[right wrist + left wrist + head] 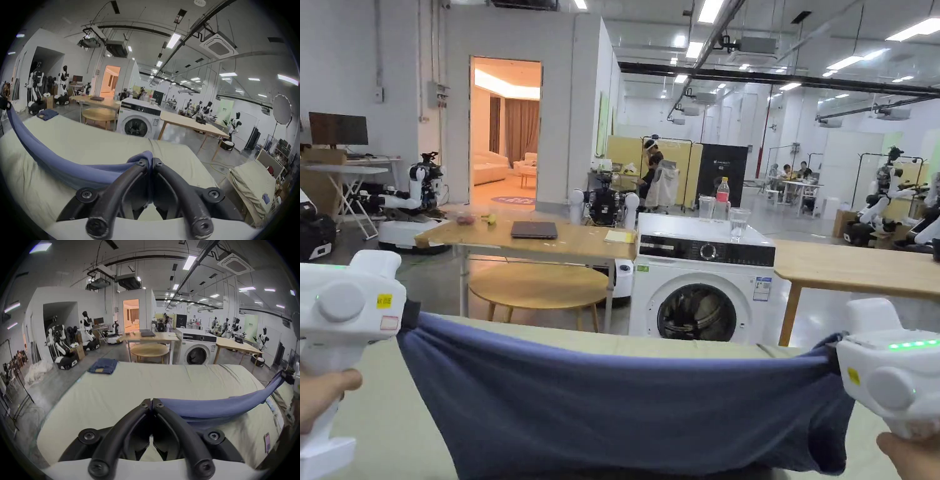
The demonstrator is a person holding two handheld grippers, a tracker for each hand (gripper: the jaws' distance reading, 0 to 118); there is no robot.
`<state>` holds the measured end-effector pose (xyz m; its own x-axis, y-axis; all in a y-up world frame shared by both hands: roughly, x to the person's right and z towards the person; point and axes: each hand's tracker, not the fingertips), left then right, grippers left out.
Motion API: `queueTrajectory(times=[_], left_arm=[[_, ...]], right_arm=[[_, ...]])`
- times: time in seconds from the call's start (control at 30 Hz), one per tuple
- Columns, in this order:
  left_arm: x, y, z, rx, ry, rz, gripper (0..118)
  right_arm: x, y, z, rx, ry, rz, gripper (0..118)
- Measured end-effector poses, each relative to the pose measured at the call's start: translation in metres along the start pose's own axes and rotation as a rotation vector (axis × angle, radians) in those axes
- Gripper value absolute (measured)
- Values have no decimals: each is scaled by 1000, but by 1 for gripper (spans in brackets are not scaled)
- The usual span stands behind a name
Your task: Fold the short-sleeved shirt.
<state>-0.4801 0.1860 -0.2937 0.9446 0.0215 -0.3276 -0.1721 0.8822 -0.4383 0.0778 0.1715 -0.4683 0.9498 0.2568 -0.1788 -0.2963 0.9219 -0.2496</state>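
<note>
1. the blue short-sleeved shirt [625,406] hangs stretched in the air between the two grippers, above the pale green padded surface [700,344]; its top edge runs taut from one to the other and the rest drapes down toward the person.
2. the left gripper [151,402] has its jaws pressed together on one end of that edge; in the left gripper view the cloth comes out from between the tips and sweeps off to the right.
3. the right gripper [152,161] is likewise clamped on the other end, with a small bunch of blue fabric pinched at its tips and the edge curving away to the left.
4. a hand [322,387] shows under each white gripper body in the head view.
5. judged from this, the fold itself has hardly begun: the shirt is spread and lifted, no crease or doubled layer is clear, and which edge is held cannot be told.
6. what seems left: lay it flat on the surface, fold it, and square it up.
7. a folded dark blue garment [103,365] lies at the far left corner of the surface, well apart.
</note>
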Motion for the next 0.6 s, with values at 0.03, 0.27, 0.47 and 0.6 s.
queueTrajectory(times=[0.03,0.27,0.47,0.6], left_arm=[[0,-15,5,-2,-2,3,0],[-2,-113,44,-78,-62,14,0],[-3,-194,71,-154,-63,80,0],[-3,-239,77,-215,-51,94,0]], right_arm=[[0,-13,7,-13,4,6,3],[5,-92,58,-142,23,-55,3],[0,-156,93,-269,50,-97,3],[-8,-194,104,-333,50,-73,3]])
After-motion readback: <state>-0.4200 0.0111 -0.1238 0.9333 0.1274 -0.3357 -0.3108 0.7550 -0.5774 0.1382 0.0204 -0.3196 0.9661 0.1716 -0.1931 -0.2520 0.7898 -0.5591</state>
